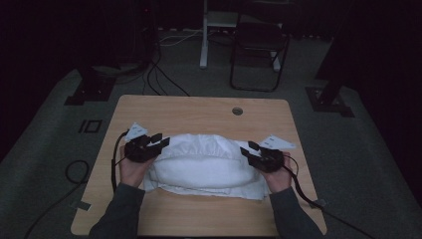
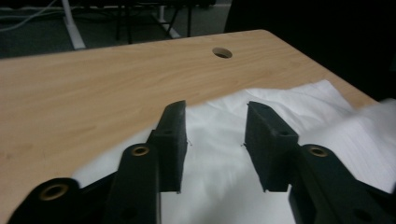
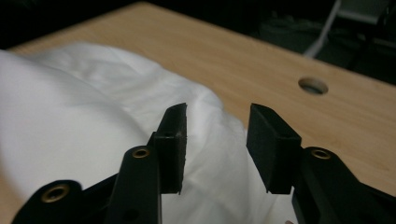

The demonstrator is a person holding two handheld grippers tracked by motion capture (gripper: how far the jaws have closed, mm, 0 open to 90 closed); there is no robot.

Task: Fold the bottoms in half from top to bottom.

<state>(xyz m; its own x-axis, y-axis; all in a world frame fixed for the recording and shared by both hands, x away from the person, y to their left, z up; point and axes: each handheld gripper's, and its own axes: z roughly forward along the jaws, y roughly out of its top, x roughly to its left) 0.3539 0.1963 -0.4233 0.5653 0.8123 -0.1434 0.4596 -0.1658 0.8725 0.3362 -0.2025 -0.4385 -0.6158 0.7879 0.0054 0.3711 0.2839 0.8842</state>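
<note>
A person's two hands, each wrapped around a black two-jaw gripper, flank a white pillow (image 1: 201, 162) lying across the middle of a light wooden surface (image 1: 199, 112). The forearms, in dark grey sleeves (image 1: 119, 211), come up from the near edge and angle slightly inward, so that both tools point toward the pillow's ends.

The left gripper (image 1: 161, 141) sits at the pillow's left end, held low with the hand (image 1: 132, 169) cupped beneath it and a grey three-cornered plate riding on top. In the left gripper view its jaws stand apart with nothing clamped between them — white fabric (image 2: 215, 140) shows through the gap, lying lower than the pads rather than pressed by them.

The right gripper (image 1: 247, 149) mirrors it at the pillow's right end, the hand (image 1: 278, 178) gripping from behind and below, a cable (image 1: 303, 191) trailing off toward the near right corner. In the right gripper view its jaws are likewise parted and empty, aimed across the pillow's rounded white bulk (image 3: 93, 130); whether the left pad brushes the cloth cannot be told.

The pillow rests on the surface with a flat white edge of fabric spread under its near side, well short of the round cable hole (image 1: 237, 110) near the far edge. Beyond the surface, on dark carpet, stand a folding chair (image 1: 259, 50) and a white stand's leg (image 1: 204, 35).
</note>
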